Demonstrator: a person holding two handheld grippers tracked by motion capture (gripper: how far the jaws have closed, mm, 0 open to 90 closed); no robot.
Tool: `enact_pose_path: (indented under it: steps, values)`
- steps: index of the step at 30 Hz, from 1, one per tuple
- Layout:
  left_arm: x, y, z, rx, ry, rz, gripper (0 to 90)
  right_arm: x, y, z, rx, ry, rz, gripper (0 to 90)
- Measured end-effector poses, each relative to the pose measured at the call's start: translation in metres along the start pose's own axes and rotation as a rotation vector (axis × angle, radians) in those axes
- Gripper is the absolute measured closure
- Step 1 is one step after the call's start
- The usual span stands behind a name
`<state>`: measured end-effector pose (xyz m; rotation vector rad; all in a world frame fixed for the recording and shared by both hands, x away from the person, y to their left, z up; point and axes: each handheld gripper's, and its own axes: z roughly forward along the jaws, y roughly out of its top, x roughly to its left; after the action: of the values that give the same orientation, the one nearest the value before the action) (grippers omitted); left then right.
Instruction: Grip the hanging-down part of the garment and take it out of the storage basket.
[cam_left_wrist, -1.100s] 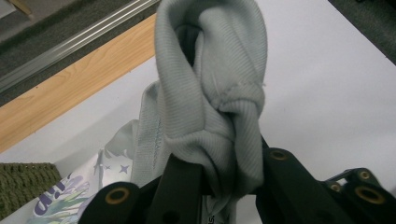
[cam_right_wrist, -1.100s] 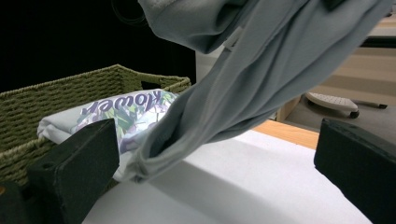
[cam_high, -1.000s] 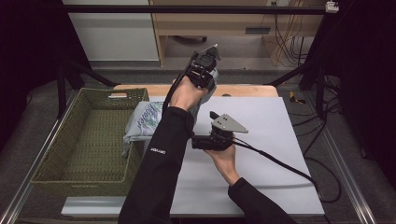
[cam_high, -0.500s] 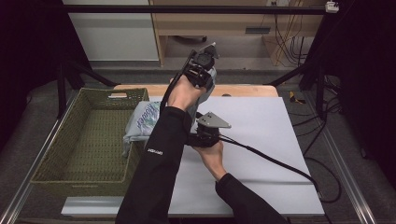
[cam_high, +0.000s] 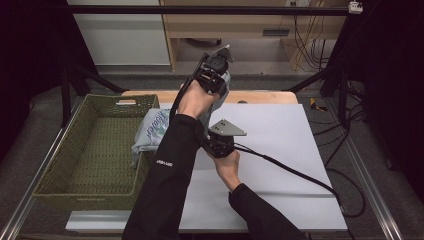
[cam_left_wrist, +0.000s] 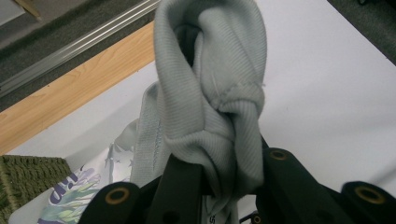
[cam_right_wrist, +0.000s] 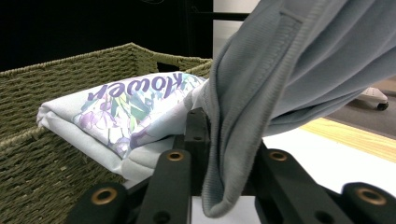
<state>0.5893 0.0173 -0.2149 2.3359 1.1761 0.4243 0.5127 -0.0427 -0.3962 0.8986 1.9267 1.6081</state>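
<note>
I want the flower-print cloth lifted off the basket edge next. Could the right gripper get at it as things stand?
Probably not yet. The flower-print cloth lies just beyond the right gripper, nothing between, but its jaws are shut on the grey garment that the left gripper also holds. It would have to release first.

Left of frame I see a woven green basket (cam_high: 90, 150); a wooden shelf unit (cam_high: 235, 25) stands at top centre.

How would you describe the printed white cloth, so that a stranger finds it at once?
Look at the woven green basket left of the white table mat. Over its right rim lies the folded white cloth. Unlike the plain grey garment held by both grippers, it carries purple flowers and lettering.
</note>
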Motion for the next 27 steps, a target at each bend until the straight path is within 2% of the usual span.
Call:
enact_pose_path:
  steps: [3,4,5,8,9,12,13,14,15,19,22,25,26,27]
  values:
    - [0.000,0.000,-0.001,-0.003,0.003,0.003,81.5,0.000,0.002,-0.004,0.011,-0.010,-0.019,82.3]
    - [0.000,0.000,-0.002,-0.008,0.001,-0.001,81.5,-0.001,0.002,-0.007,-0.003,-0.004,-0.032,82.8]
    - [0.000,0.000,-0.002,-0.009,0.002,-0.001,81.5,-0.001,0.003,-0.008,0.002,-0.018,-0.020,83.0]
    - [-0.001,0.000,-0.003,-0.013,0.001,0.000,81.5,-0.005,0.003,-0.013,0.004,-0.017,-0.008,83.2]
    - [-0.001,0.001,-0.004,-0.013,0.003,0.002,81.5,-0.008,0.003,-0.015,-0.002,-0.006,-0.029,83.3]
    - [-0.001,0.000,-0.005,-0.015,0.014,0.000,81.5,-0.016,0.004,-0.027,0.008,-0.025,-0.040,83.5]
    - [-0.001,0.000,-0.005,-0.015,0.014,0.000,81.5,-0.017,0.004,-0.029,0.002,-0.037,-0.028,83.6]
    - [0.000,0.000,-0.007,-0.019,0.017,-0.002,81.5,-0.020,0.004,-0.033,-0.003,-0.034,-0.048,83.6]
    - [0.000,-0.001,-0.007,-0.021,0.019,-0.006,81.5,-0.021,0.006,-0.037,-0.001,-0.046,-0.031,83.7]
    - [-0.001,-0.002,-0.010,-0.022,0.025,-0.001,81.5,-0.031,0.008,-0.054,-0.019,-0.072,-0.085,83.7]
    - [-0.002,-0.004,-0.011,-0.022,0.022,0.001,81.5,-0.038,0.010,-0.069,-0.020,-0.094,-0.099,83.8]
    - [-0.005,-0.005,-0.013,-0.027,0.013,0.005,81.5,-0.043,0.014,-0.083,-0.042,-0.105,-0.105,83.8]
    - [-0.005,-0.005,-0.013,-0.027,0.013,0.005,81.5,-0.043,0.014,-0.083,-0.042,-0.105,-0.105,83.8]
    - [-0.006,-0.005,-0.013,-0.027,0.015,0.007,81.5,-0.044,0.017,-0.092,-0.059,-0.118,-0.110,83.8]
